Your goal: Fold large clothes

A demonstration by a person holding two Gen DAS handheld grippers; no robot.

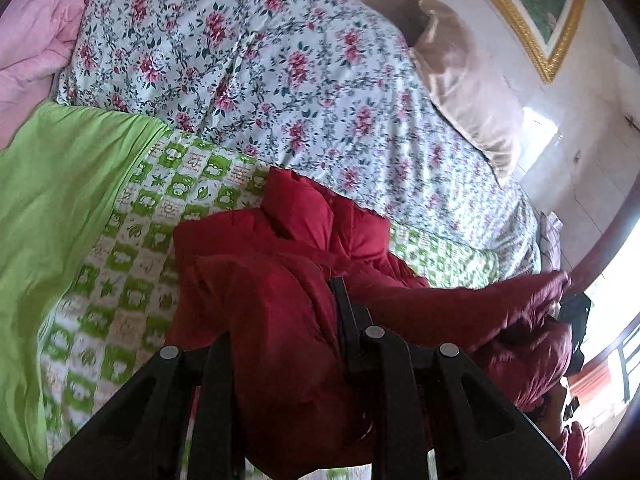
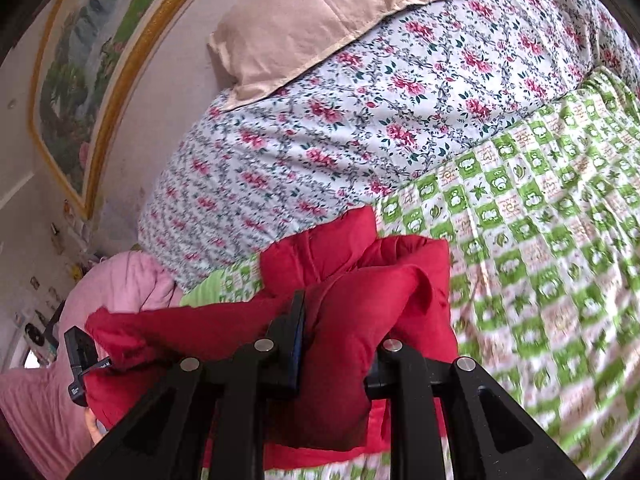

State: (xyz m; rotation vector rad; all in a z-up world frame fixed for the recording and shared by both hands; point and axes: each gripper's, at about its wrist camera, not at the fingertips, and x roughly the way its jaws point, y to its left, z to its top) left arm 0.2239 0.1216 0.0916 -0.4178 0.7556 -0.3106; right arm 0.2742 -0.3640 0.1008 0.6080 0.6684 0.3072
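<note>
Two grippers hold one garment, a red padded jacket (image 1: 276,280), over a bed.

Left wrist view: the left gripper (image 1: 280,320) has its fingers pinching a thick fold of the jacket, red cloth filling the gap between them. The jacket lies bunched on a green-and-white checked sheet (image 1: 132,248) near the bed's near edge. One sleeve stretches off to the right, where the right gripper (image 1: 572,308) grips its end — dark and partly hidden. A plain green cover (image 1: 52,200) lies along the left side of the bed. A floral quilt (image 1: 280,80) is heaped toward the head of the bed, with a beige pillow (image 1: 464,92) on it and a pink blanket (image 1: 32,40) at the far left corner. A gold-framed picture (image 1: 532,12) hangs on the wall.

Right wrist view: the right gripper (image 2: 340,348) has its jaws pinching a bulging wad of the jacket (image 2: 360,288). The left gripper (image 2: 82,364) shows at the left — its jaw state cannot be told here. The checked sheet (image 2: 540,240) spreads right; quilt (image 2: 360,120) and pillow (image 2: 320,20) lie beyond.
</note>
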